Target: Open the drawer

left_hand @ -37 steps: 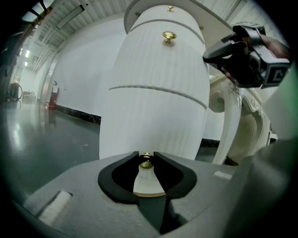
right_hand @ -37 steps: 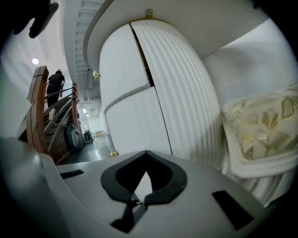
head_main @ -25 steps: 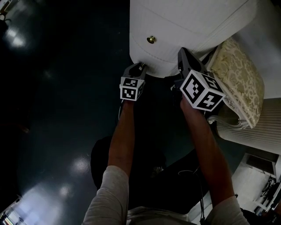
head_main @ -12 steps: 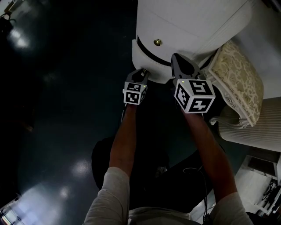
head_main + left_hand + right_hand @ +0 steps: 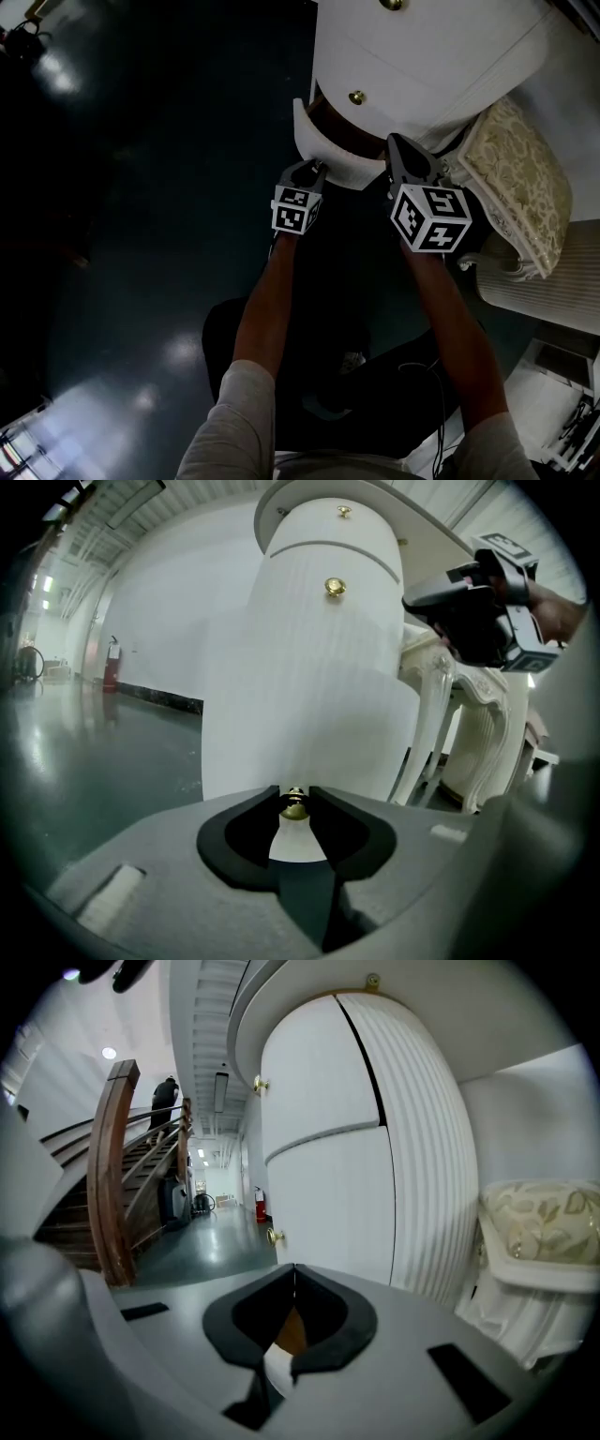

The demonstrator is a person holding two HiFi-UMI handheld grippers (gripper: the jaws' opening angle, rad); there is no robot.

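left hand-held gripper (image 5: 294, 795) pinches the brass knob (image 5: 294, 808), drawer (image 5: 324, 156) partly out, right hand-held gripper (image 5: 293, 1271) clenched beside it; next pull straight back

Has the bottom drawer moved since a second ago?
Yes. The drawer has slid out from the white cabinet, downward in the head view; brown wood now shows behind its front.

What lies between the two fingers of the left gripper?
A small brass knob on the front of the drawer. The fingers close on it from both sides. The left gripper view shows this.
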